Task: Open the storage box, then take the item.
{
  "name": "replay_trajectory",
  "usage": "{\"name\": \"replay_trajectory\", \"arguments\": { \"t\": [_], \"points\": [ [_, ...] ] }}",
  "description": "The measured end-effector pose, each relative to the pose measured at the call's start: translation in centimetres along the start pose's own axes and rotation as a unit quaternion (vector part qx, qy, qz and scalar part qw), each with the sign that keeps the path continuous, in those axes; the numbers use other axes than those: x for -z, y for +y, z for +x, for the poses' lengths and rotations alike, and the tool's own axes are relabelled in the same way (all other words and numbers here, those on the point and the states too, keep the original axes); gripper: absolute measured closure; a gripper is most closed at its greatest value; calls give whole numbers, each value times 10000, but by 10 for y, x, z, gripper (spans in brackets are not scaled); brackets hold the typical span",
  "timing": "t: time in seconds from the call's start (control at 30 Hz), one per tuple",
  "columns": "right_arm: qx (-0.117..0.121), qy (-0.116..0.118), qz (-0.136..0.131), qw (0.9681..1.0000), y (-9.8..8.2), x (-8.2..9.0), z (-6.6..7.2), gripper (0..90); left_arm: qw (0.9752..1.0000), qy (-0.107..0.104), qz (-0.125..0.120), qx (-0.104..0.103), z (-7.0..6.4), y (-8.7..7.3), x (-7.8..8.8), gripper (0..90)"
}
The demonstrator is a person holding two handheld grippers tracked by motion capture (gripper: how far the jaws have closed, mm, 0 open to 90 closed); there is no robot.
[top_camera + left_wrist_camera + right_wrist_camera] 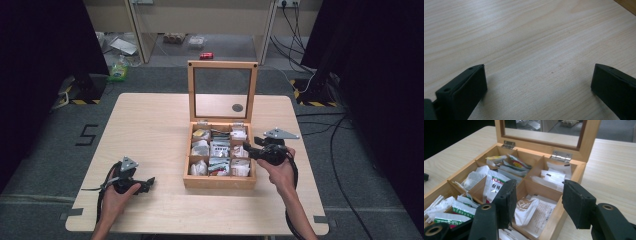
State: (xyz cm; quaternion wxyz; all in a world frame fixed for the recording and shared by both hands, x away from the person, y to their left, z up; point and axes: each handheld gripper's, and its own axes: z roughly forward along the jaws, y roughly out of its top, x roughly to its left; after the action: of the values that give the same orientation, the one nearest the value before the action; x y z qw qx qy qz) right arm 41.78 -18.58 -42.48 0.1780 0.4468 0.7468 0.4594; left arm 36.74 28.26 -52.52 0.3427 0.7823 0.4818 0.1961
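Since your right gripper [537, 202] hovers at the right edge of the open box [219, 181], the sachets [531, 211] in its near compartment lie just ahead and below, between the half-open, empty jaws. Your right forearm reaches in from the bench's [150, 125] near edge, gripper pointing left across the box. Your left gripper [145, 184] rests wide open and empty, well left of it.
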Motion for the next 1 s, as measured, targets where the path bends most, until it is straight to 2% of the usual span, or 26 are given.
{"name": "replay_trajectory", "arguments": {
  "t": [0.4,0.73,1.0],
  "points": [
    [171,194,181,9995,-1,-9,15,444,10000,-1,0,1,0,0,0,0],
    [52,166,164,9997,0,-7,12,432,10000,-1,0,0,0,0,0,0],
    [95,149,184,9997,2,-10,11,429,10000,0,0,1,0,0,0,0]
  ]
}}
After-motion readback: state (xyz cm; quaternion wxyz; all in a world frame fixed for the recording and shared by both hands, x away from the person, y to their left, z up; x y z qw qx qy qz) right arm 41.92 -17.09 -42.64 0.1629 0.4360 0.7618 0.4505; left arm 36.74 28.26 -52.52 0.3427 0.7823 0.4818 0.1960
